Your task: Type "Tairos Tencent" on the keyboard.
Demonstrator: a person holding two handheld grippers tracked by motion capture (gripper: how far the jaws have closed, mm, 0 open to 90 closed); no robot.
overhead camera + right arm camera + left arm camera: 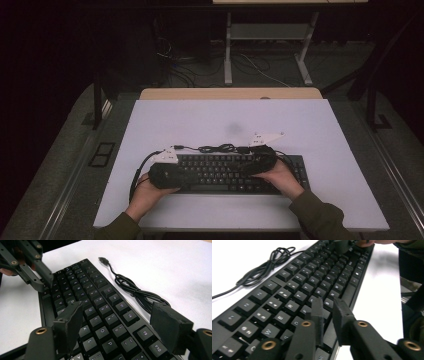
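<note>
The black keyboard (235, 172) lies low-centre on the white table (310, 130), its cable (220, 148) bundled behind, while the left gripper (328, 306) hovers nearly clenched on nothing and the right gripper (117, 317) gapes released over keys.

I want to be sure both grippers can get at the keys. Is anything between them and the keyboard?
Nothing visible. The left gripper and right gripper hang directly over the keyboard; its coiled cable lies behind it on the table.

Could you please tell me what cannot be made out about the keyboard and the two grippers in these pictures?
- Keyboard, high view: legends too small; both ends hidden under the hands.
- Left gripper, left gripper view: whether its tips touch a key; jaws nearly together, nothing between them.
- Cable, right gripper view: keyboard end hidden behind a jaw.
- Right gripper: jaws wide apart above the keys.
</note>
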